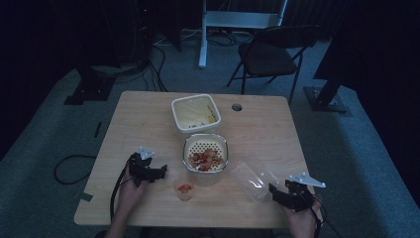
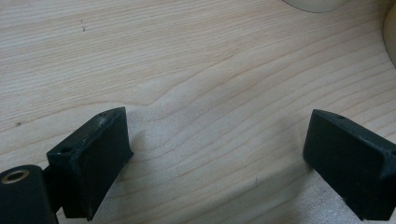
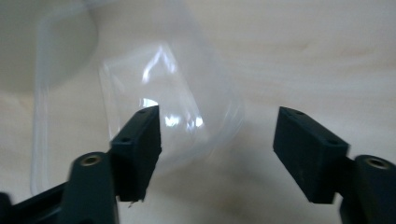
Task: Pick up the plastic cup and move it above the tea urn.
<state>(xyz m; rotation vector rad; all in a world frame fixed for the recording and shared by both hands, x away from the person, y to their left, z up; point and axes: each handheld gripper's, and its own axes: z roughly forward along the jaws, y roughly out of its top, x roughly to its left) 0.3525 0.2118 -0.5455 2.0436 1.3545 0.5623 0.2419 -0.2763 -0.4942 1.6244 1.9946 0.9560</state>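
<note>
Both grippers sit at the near edge of the table [image 1: 148, 106], one in each hand. My right gripper [image 1: 277, 191] stands with its jaws well apart and nothing between the pads; in the right gripper view the clear lid [image 3: 163, 93] lies flat on the wood just ahead of the left pad, and I can't tell whether it touches. My left gripper [image 1: 157, 170] is wide open too, over bare wood, just left of the small cup [image 1: 184, 189] with a red piece in it.

The lid lies right of the strainer [image 1: 205, 151], which holds red and pale fruit pieces; the white tub [image 1: 195, 113] sits behind it.

I judge the step in hand is picking up that lid. It is thin, flat and see-through, so I would come in low, slide one pad under the near rim and pinch the rim itself, not the flat. Closing slowly should keep it from skating off toward the strainer. Glare hides its edges, so I would steer by the high view.
</note>
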